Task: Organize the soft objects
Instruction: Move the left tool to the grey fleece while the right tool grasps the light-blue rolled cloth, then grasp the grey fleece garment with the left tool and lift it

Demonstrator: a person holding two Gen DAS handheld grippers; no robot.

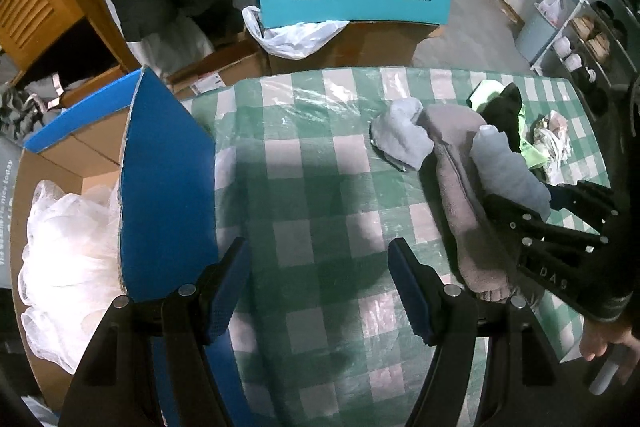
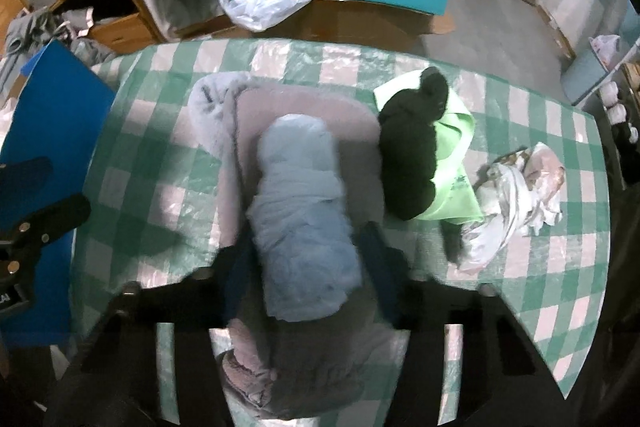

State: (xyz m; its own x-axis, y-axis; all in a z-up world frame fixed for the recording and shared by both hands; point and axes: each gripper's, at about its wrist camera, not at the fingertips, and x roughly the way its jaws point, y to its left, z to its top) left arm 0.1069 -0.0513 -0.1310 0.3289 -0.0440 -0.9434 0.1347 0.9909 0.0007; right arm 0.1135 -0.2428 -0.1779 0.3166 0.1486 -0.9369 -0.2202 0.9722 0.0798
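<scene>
A light blue rolled cloth (image 2: 304,211) lies on a folded grey-brown towel (image 2: 308,103) on the green checked table (image 2: 160,163). My right gripper (image 2: 304,247) points down over the roll, and its blue pads press the roll's near end from both sides. The left wrist view shows the same grip, with the right gripper (image 1: 540,203) on the blue roll (image 1: 508,167). My left gripper (image 1: 318,247) hangs open over bare tablecloth, left of the towel (image 1: 452,155), with nothing between its fingers.
A pale grey cloth (image 2: 212,99) lies by the towel's far left corner. Right of it, a black soft item (image 2: 412,155) rests on a green cloth (image 2: 456,155), with a crumpled bag (image 2: 520,187) beyond. A blue-flapped cardboard box (image 1: 168,187) with white plastic (image 1: 68,247) inside stands left of the table.
</scene>
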